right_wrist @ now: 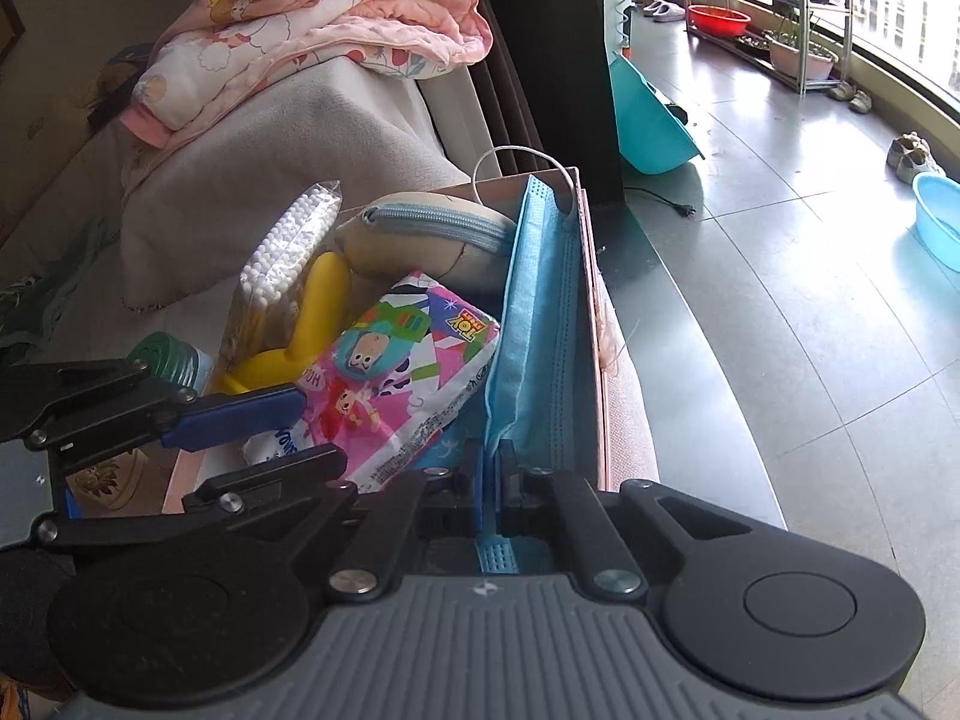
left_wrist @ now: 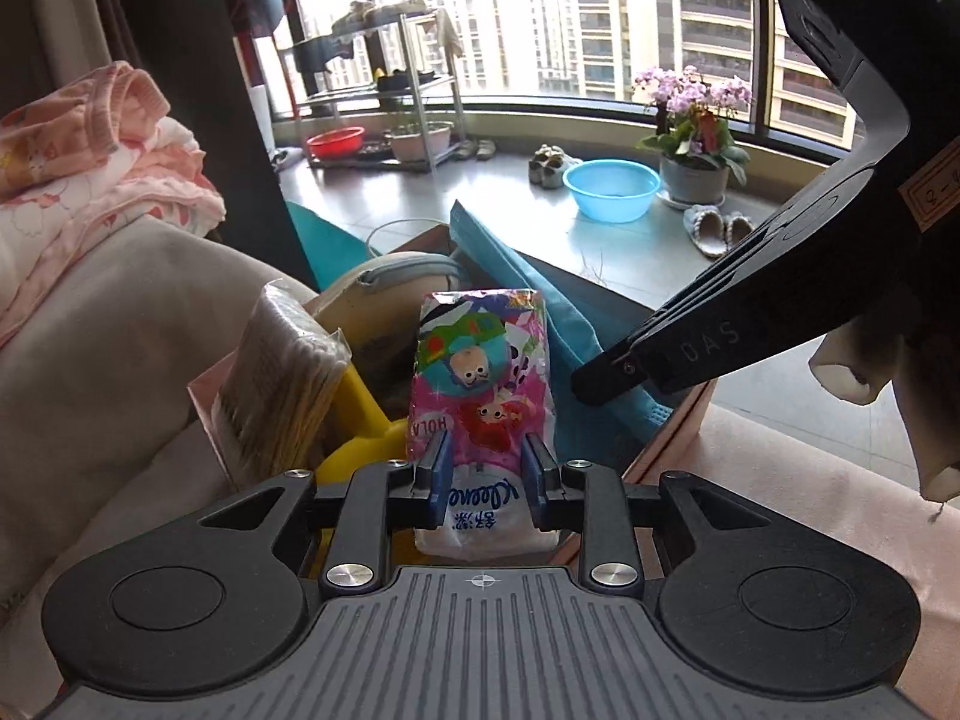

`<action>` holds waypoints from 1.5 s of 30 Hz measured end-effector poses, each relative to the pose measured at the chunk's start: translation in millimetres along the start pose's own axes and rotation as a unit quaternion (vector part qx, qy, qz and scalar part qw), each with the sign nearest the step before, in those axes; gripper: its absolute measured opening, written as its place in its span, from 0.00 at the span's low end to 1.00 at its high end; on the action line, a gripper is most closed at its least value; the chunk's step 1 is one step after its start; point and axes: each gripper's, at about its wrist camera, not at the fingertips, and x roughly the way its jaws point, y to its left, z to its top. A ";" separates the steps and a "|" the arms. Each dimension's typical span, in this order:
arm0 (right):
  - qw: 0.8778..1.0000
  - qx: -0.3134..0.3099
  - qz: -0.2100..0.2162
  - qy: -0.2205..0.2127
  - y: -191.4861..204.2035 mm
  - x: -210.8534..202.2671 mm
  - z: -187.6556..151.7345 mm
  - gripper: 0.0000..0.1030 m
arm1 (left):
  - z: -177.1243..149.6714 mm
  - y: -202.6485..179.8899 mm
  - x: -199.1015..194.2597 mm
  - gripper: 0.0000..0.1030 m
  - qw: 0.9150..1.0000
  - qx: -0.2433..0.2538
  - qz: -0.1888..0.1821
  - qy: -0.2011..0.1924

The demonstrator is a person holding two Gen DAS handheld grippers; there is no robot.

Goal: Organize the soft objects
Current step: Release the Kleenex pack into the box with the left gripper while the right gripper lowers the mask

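Observation:
A colourful cartoon-print tissue pack (left_wrist: pixel 480 372) stands in a pink cardboard box (right_wrist: pixel 593 312). My left gripper (left_wrist: pixel 487 468) is shut on its lower end, a blue pad (left_wrist: pixel 440 463) pressing on each side. The right wrist view shows the same left gripper (right_wrist: pixel 300 432) coming in from the left onto the tissue pack (right_wrist: pixel 414 372). A blue face mask (right_wrist: pixel 540 324) lies along the box's right wall, and my right gripper (right_wrist: pixel 492 471) is shut on its near edge. In the left wrist view the right gripper (left_wrist: pixel 606 378) reaches down from the upper right onto the mask (left_wrist: pixel 570 324).
Also in the box are a bag of cotton swabs (right_wrist: pixel 282 264), a yellow plastic item (right_wrist: pixel 312 324), a beige zip pouch (right_wrist: pixel 432 234) and a green-capped bottle (right_wrist: pixel 162 354). Pink bedding (right_wrist: pixel 312 30) lies on the grey sofa (right_wrist: pixel 288 168). Basins, slippers and a flower pot (left_wrist: pixel 696 174) stand on the tiled floor.

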 end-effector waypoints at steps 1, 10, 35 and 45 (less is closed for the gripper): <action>1.000 -0.004 0.004 -0.001 1.1 -3.9 0.5 0.05 | -1.5 2.6 1.8 0.27 1.000 -0.007 -0.015 0.010; 0.997 -0.014 0.019 -0.072 1.3 -50.9 12.1 0.12 | -8.5 20.3 -21.2 0.25 0.996 -0.056 -0.069 -0.012; 0.980 0.037 0.173 -0.092 0.6 -54.1 27.0 0.01 | -8.5 20.3 -25.6 0.26 0.991 -0.108 -0.047 -0.065; 0.984 0.104 0.141 -0.008 5.0 34.6 28.5 0.01 | -1.1 55.9 -72.5 0.27 0.989 -0.134 -0.014 -0.067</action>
